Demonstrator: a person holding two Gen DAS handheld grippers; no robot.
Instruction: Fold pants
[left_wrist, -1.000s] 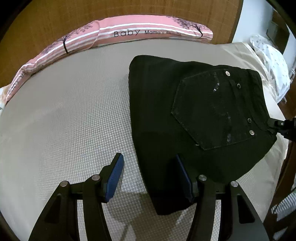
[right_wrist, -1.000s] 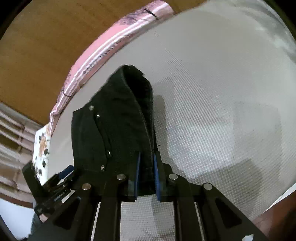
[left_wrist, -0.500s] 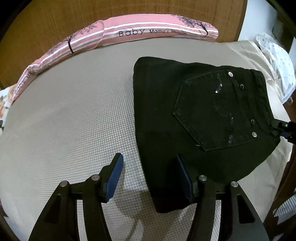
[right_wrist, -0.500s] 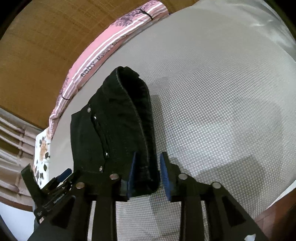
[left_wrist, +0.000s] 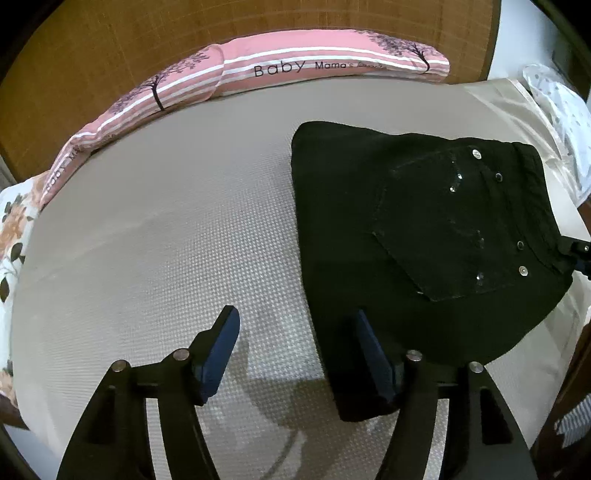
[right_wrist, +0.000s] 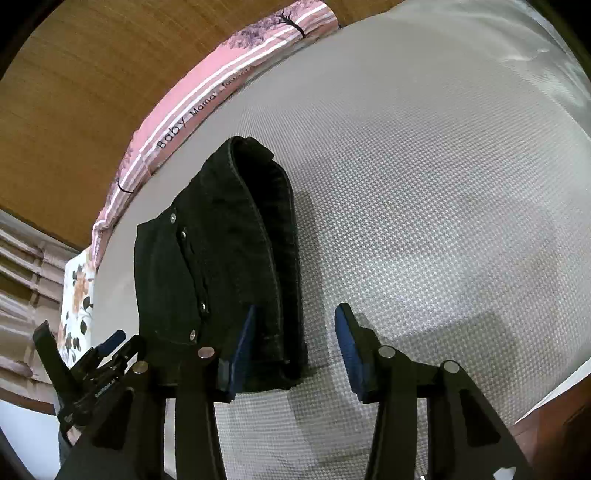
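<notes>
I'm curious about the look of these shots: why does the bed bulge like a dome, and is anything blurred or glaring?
Left wrist view: fisheye bending curves the mattress; sharp overall, the open left gripper casts a soft shadow. Right wrist view: same bulge, bright sheen on the sheet; the black pants lose detail in darkness.

Black pants (left_wrist: 424, 236), pink white-striped bolster (left_wrist: 295, 70), beige textured mattress (left_wrist: 166, 229)

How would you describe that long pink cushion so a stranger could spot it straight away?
Start at the grey textured mattress and look to its far edge, against the brown woven headboard. The pink bolster lies along that edge, behind the folded black jeans. Alone here, it has white stripes, dark tree prints and the word "Baby".
</notes>
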